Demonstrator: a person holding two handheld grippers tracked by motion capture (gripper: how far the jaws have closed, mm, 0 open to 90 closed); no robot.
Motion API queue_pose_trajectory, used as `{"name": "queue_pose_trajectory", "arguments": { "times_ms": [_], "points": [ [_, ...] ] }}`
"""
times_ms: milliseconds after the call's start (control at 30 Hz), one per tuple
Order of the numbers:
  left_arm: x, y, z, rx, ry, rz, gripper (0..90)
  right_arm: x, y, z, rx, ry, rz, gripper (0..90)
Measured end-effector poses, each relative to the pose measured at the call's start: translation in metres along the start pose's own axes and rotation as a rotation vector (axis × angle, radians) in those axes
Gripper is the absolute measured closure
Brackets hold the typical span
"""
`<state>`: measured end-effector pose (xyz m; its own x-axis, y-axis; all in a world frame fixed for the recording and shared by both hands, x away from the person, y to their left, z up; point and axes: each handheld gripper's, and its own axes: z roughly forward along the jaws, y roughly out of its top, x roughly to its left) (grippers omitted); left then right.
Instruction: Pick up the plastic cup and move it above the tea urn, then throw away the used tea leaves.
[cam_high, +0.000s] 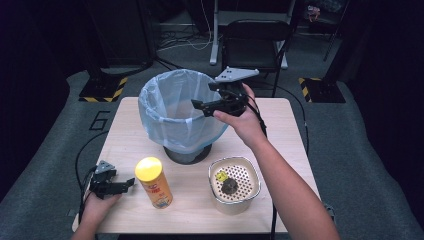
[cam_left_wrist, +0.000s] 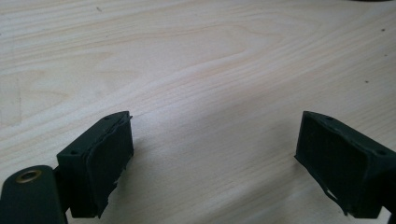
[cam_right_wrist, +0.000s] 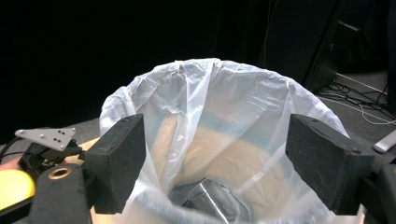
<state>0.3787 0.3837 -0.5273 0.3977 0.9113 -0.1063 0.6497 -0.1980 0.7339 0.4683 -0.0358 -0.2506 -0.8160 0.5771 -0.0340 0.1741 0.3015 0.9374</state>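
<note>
1. Perforated container (cam_high: 235, 187), near edge of table (cam_high: 280, 140), right of centre: cream tub with a holed insert; a yellow scrap (cam_high: 221, 176) and a dark lump (cam_high: 230, 185) lie on the insert.
2. Yellow canister (cam_high: 154, 183) stands upright left of the tub, yellow lid, red print on the label, too small to read.
3. Left gripper (cam_high: 131, 182) at the near left corner, low over the table, tips pointing at the canister, just beside it, not touching. Left gripper view: jaws spread, bare wood between them, nothing pinched.
4. Bin (cam_high: 177, 117) farther back, centre: lined with a pale blue plastic bag (cam_right_wrist: 219, 107) folded over the rim, on a dark round base. Right gripper view: a crumpled silvery-grey thing (cam_right_wrist: 210, 200) lies at the bottom.
5. Right gripper (cam_high: 196, 104) held over the bin's right rim, tips pointing across the opening. Jaws apart, nothing between them.
6. Writing: "6" (cam_high: 99, 120) marked on the grey floor left of the table.
</note>
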Motion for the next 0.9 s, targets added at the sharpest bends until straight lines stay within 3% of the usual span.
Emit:
{"name": "queue_pose_trajectory", "arguments": {
  "times_ms": [133, 267, 567, 600, 700, 900],
  "points": [
    [-0.002, 0.003, -0.004, 0.003, -0.014, 0.024, 12.3, 0.001, -0.015, -0.02, -0.019, -0.049, -0.026, 24.2],
    [-0.007, 0.007, -0.008, -0.018, -0.04, 0.014, 12.2, 0.001, -0.03, -0.034, -0.009, -0.094, -0.05, 24.2],
    [-0.015, 0.017, -0.021, -0.075, -0.084, 0.018, 11.4, -0.002, -0.063, -0.054, 0.007, -0.105, -0.016, 25.1],
    [-0.018, 0.02, -0.025, -0.083, -0.088, 0.038, 11.2, 0.0, -0.073, -0.06, 0.022, -0.125, -0.028, 25.8],
    [-0.022, 0.023, -0.028, -0.083, -0.101, 0.047, 10.9, 0.001, -0.082, -0.065, 0.032, -0.139, -0.038, 25.7],
    [-0.032, 0.028, -0.034, -0.095, -0.115, 0.078, 8.5, 0.003, -0.108, -0.074, 0.031, -0.146, -0.003, 25.7]
  ]
}}
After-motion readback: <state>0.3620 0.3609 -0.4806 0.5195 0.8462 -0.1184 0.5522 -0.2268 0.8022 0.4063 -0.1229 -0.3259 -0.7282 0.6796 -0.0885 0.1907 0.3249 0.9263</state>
